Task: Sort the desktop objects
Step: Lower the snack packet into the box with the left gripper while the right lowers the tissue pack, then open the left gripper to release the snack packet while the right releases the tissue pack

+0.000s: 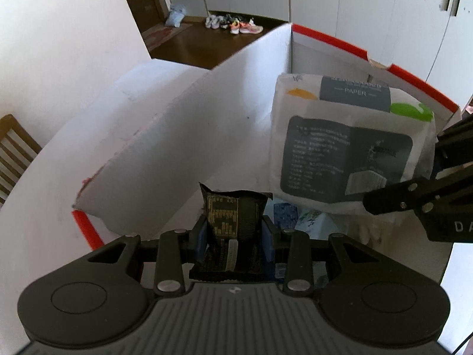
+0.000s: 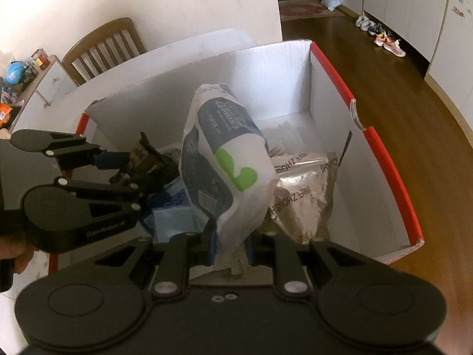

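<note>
Two tongs hang over the white box [image 2: 331, 94]: we see the left tongs [image 1: 235, 233] clamped on a black snack packet [image 1: 233, 219], the right tongs [image 2: 230, 248] clamped on a white tissue pack [image 2: 227, 159]. Inside the box lie a silver foil bag [image 2: 304, 195] and blue packets [image 2: 174, 222]; a wooden chair [image 2: 103, 47] stands beyond the surface [image 1: 44, 192].

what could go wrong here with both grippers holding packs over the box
1. The right gripper pinches only the bottom edge of the tissue pack, which leans over the silver foil bags; it could slip out or tip sideways.
2. The left gripper, clamped on the black snack packet, sits close beside the other gripper inside the cardboard box; they could bump together while lowering.
</note>
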